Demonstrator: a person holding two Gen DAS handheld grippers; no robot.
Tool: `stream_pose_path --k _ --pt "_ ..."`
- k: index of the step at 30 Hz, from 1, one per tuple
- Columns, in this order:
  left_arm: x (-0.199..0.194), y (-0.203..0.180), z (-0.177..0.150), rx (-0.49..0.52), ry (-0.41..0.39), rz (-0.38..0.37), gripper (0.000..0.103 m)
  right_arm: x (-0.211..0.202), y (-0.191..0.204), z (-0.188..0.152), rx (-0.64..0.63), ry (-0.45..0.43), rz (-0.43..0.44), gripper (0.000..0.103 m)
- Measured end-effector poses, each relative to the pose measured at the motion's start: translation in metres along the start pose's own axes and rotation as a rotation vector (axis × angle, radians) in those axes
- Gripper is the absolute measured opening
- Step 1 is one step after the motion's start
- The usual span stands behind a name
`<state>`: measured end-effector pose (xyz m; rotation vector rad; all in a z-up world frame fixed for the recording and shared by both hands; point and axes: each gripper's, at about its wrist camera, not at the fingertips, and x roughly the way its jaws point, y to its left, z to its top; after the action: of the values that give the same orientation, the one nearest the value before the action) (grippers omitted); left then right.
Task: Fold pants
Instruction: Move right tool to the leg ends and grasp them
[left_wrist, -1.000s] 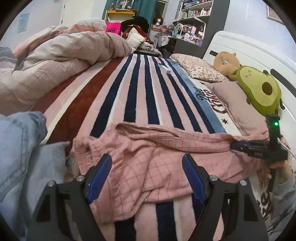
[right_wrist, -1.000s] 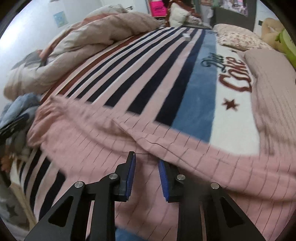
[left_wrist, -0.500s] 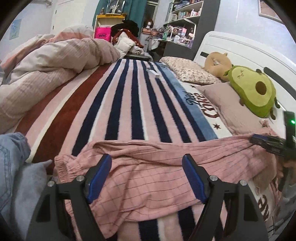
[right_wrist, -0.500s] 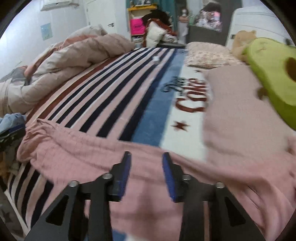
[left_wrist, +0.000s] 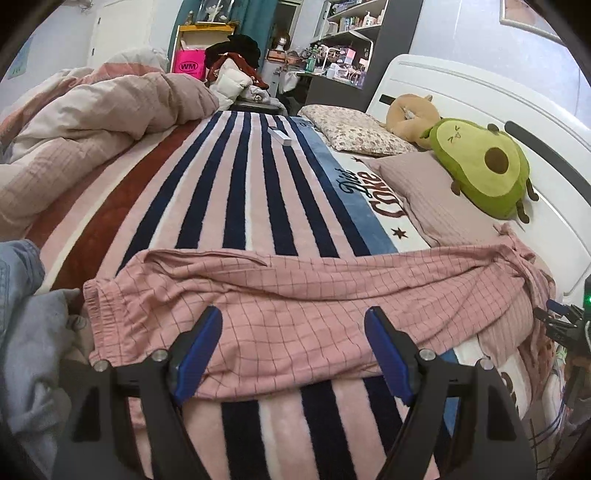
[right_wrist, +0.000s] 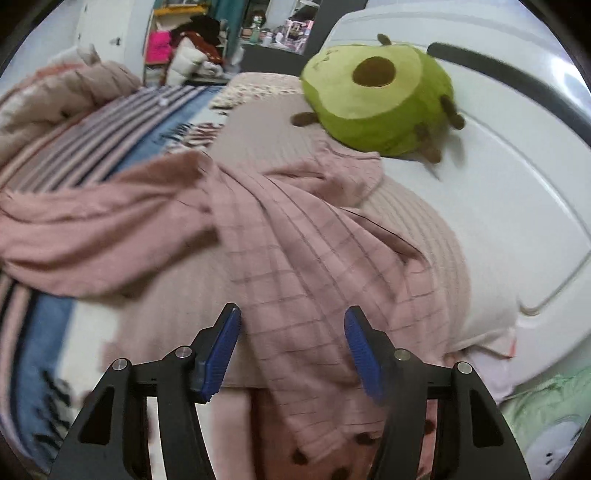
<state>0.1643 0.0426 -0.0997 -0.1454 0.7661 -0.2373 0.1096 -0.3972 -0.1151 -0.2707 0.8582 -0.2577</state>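
Pink checked pants (left_wrist: 295, 295) lie stretched sideways across the striped blanket, waistband at the left (left_wrist: 96, 306), legs running right over a pillow. My left gripper (left_wrist: 293, 345) is open and empty, hovering over the seat of the pants. My right gripper (right_wrist: 291, 345) is open, its jaws on either side of the leg ends (right_wrist: 306, 295) that drape over the pink pillow (right_wrist: 424, 236); the cloth is loose. The right gripper also shows at the right edge of the left wrist view (left_wrist: 561, 325).
A green avocado plush (left_wrist: 480, 170) and a tan plush (left_wrist: 410, 114) sit by the white headboard (left_wrist: 480, 103). A rumpled duvet (left_wrist: 92, 122) fills the far left. Denim and grey clothes (left_wrist: 22, 325) lie at the near left. A small white box (left_wrist: 280, 136) rests on the blanket.
My right gripper opened, let go of the pant legs and swung right towards the headboard. The pants were pulled out straight to the right. My left gripper stayed open.
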Motion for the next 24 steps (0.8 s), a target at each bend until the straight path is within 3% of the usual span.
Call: stream_pose_path --k 2,3,4,5,12,15,18,20,22,24 --pt "-0.002 -0.002 -0.001 0.006 0.003 0.008 0.076 0.002 0.0 -0.003 -0.016 -0.014 -0.026 0.048" --pt "-0.002 -0.002 0.0 0.008 0.004 0.013 0.076 0.001 -0.002 -0.002 -0.017 -0.027 -0.046 0.04" --pt "-0.001 -0.002 0.001 0.008 0.005 0.017 0.076 0.0 -0.003 0.0 -0.018 -0.033 -0.062 0.015" --pt "-0.001 -0.002 0.002 0.006 0.005 0.019 0.076 -0.001 -0.005 0.003 -0.015 -0.04 -0.074 0.0" --pt "0.006 -0.006 0.011 0.015 0.002 0.015 0.076 -0.016 -0.03 0.046 0.003 -0.166 -0.129 0.001" --pt "0.007 -0.007 0.012 0.019 0.0 0.014 0.076 -0.014 -0.035 0.065 -0.045 -0.112 -0.064 0.001" --pt "0.01 -0.004 0.01 0.013 0.002 0.012 0.076 -0.019 -0.028 0.06 -0.056 -0.087 0.009 0.004" --pt "0.012 -0.002 0.01 0.008 0.004 0.012 0.076 -0.018 -0.019 0.045 -0.049 -0.044 0.074 0.028" --pt "0.012 -0.002 0.009 0.004 0.009 0.008 0.076 -0.015 -0.012 0.03 -0.039 -0.016 0.108 0.041" --pt "0.01 -0.003 0.008 0.009 0.009 0.004 0.076 -0.007 -0.003 0.016 -0.047 0.018 0.117 0.044"
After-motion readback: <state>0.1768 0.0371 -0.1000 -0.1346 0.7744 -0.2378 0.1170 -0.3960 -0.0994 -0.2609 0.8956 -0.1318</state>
